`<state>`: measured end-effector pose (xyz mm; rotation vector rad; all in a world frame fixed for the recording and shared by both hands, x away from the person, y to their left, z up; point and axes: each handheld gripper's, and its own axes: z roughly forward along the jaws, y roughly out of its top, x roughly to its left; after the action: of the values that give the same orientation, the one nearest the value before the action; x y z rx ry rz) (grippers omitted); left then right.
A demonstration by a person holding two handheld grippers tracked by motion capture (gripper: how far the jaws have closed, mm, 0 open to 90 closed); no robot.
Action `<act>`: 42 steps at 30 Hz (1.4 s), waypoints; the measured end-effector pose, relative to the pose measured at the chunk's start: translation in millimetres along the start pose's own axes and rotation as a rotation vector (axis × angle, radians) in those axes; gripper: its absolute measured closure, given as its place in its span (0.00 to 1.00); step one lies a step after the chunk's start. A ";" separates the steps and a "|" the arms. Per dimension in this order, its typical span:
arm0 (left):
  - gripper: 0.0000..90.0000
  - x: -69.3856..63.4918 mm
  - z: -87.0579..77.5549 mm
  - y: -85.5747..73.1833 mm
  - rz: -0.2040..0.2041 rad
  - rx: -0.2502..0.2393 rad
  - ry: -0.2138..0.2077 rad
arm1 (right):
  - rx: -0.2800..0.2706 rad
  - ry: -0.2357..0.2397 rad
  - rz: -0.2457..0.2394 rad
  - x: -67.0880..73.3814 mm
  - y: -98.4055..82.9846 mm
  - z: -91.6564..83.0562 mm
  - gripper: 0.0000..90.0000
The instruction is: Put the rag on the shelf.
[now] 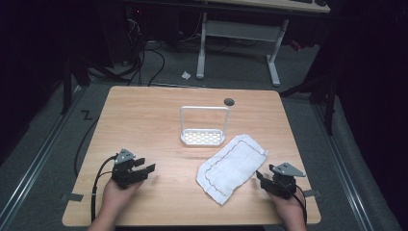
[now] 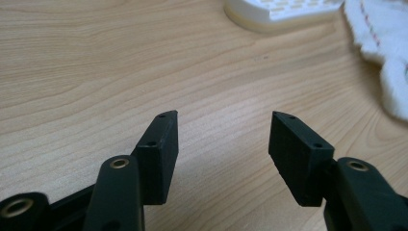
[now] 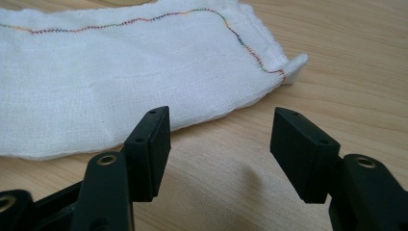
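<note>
No brand, label or legible writing on any item.

White folded cloth point(image 1: 231, 167) flat on the wooden table point(image 1: 154, 110), right of centre, long axis diagonal; multicoloured stitched line along its border (clear in the right gripper view point(image 3: 120, 72)). One corner slightly curled up at the end nearest the right gripper.

White plastic rack point(image 1: 203, 126) just beyond the cloth: perforated base, tall upright frame at the rear, nothing in it. Near edge of the base just beside the cloth's far corner; contact cannot be told. Same base at the top of the left gripper view point(image 2: 284, 12), cloth edge at the right point(image 2: 385, 62).

Left gripper point(image 1: 145, 166) low over the near-left table area, well apart from the cloth; jaws spread wide, nothing between them, bare wood below point(image 2: 222, 137).

Right gripper point(image 1: 260, 176) near the front-right table edge, just beside the cloth's near end; jaws released and spread wide point(image 3: 219, 132), nothing gripped, cloth lying just ahead of the tips.

Table top: light wood grain, round dark grommet point(image 1: 229, 101) near the far edge. Surroundings: dark room, grey floor, cables, white-legged desk point(image 1: 240, 33) behind.
</note>
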<state>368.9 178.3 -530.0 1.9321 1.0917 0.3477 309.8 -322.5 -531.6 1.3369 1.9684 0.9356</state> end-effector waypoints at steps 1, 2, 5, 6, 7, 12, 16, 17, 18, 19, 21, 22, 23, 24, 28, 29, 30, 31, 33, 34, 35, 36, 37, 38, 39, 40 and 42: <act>0.48 -1.4 0.6 0.1 0.008 0.001 0.005 | -0.013 -0.002 0.001 -0.5 -0.5 -0.7 0.44; 0.48 -1.8 0.7 0.4 0.008 -0.001 0.008 | -0.013 0.005 0.015 -1.8 -1.1 -1.3 0.44; 0.48 -2.2 0.5 1.3 -0.007 -0.017 0.011 | -0.009 0.005 0.038 -5.1 -2.9 -1.6 0.43; 0.48 -3.4 1.0 1.5 -0.010 -0.020 0.016 | -0.006 0.009 0.048 -8.0 -4.2 -2.5 0.44; 0.48 -3.4 1.0 1.5 -0.010 -0.020 0.016 | -0.006 0.009 0.048 -8.0 -4.2 -2.5 0.44; 0.48 -6.0 2.1 0.2 -0.015 -0.016 0.025 | -0.016 0.025 0.058 -14.0 -3.5 -5.1 0.46; 0.50 -11.0 4.9 1.1 -0.008 -0.010 -0.021 | -0.032 0.035 0.089 -16.6 -2.2 -6.5 0.49; 0.50 -13.6 6.3 1.4 -0.001 -0.007 -0.032 | -0.037 0.030 0.097 -17.1 -2.2 -6.7 0.50; 0.51 -17.0 8.1 2.2 0.009 0.001 -0.043 | -0.036 0.036 0.107 -17.8 -2.3 -7.2 0.51; 0.51 -17.0 8.1 2.2 0.009 0.001 -0.043 | -0.039 0.038 0.112 -18.3 -2.5 -7.4 0.52; 0.51 -31.9 16.6 8.1 0.030 0.000 -0.098 | -0.038 0.026 0.112 -18.9 -3.0 -8.3 0.52; 0.51 -31.9 16.6 8.1 0.030 0.000 -0.098 | -0.038 0.026 0.112 -18.9 -3.0 -8.3 0.52; 0.52 -36.9 21.1 12.4 0.022 -0.006 -0.128 | -0.042 0.017 0.099 -19.4 -3.9 -8.3 0.53; 0.53 -48.7 31.9 23.5 0.011 -0.016 -0.186 | -0.042 0.016 0.099 -19.6 -4.3 -8.0 0.53; 0.66 -80.4 59.1 46.6 0.045 -0.024 -0.233 | -0.040 0.020 0.102 -21.1 -5.3 -7.2 0.54; 0.71 -80.4 59.1 46.6 0.045 -0.024 -0.233 | -0.042 0.024 0.105 -21.1 -6.1 -7.3 0.54; 0.78 -95.3 74.4 56.3 0.073 -0.001 -0.242 | -0.039 0.029 0.104 -21.4 -7.0 -7.5 0.55; 0.86 -102.0 82.0 59.9 0.088 0.016 -0.249 | -0.035 0.031 0.102 -21.2 -7.9 -8.0 0.57; 0.95 -107.5 88.4 62.4 0.093 0.029 -0.256 | -0.036 0.034 0.089 -21.6 -9.4 -8.4 0.59; 0.98 -117.3 99.0 63.4 0.106 0.055 -0.269 | -0.035 0.042 0.094 -22.1 -9.8 -8.5 0.60; 1.00 -117.3 99.0 63.4 0.106 0.055 -0.269 | -0.035 0.042 0.094 -22.1 -9.8 -8.5 0.60; 1.00 -126.6 108.5 59.7 0.150 0.107 -0.260 | -0.034 0.066 0.099 -23.6 -10.2 -8.3 0.61; 1.00 -126.6 108.5 59.7 0.150 0.107 -0.260 | -0.034 0.066 0.099 -23.6 -10.2 -8.3 0.61; 1.00 -131.3 113.2 54.1 0.186 0.139 -0.244 | -0.035 0.079 0.103 -24.1 -10.0 -7.8 0.61; 1.00 -131.6 112.1 52.7 0.184 0.133 -0.244 | -0.034 0.081 0.100 -24.2 -9.8 -7.6 0.61; 1.00 -131.6 110.5 51.9 0.186 0.136 -0.245 | -0.033 0.082 0.097 -23.9 -9.6 -7.6 0.61; 1.00 -132.1 105.7 49.3 0.198 0.154 -0.259 | -0.027 0.083 0.082 -23.2 -9.4 -7.5 0.62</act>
<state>383.2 2.6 -531.3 2.1589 0.7796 0.1175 306.6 -348.3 -533.0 1.3934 1.9673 1.0687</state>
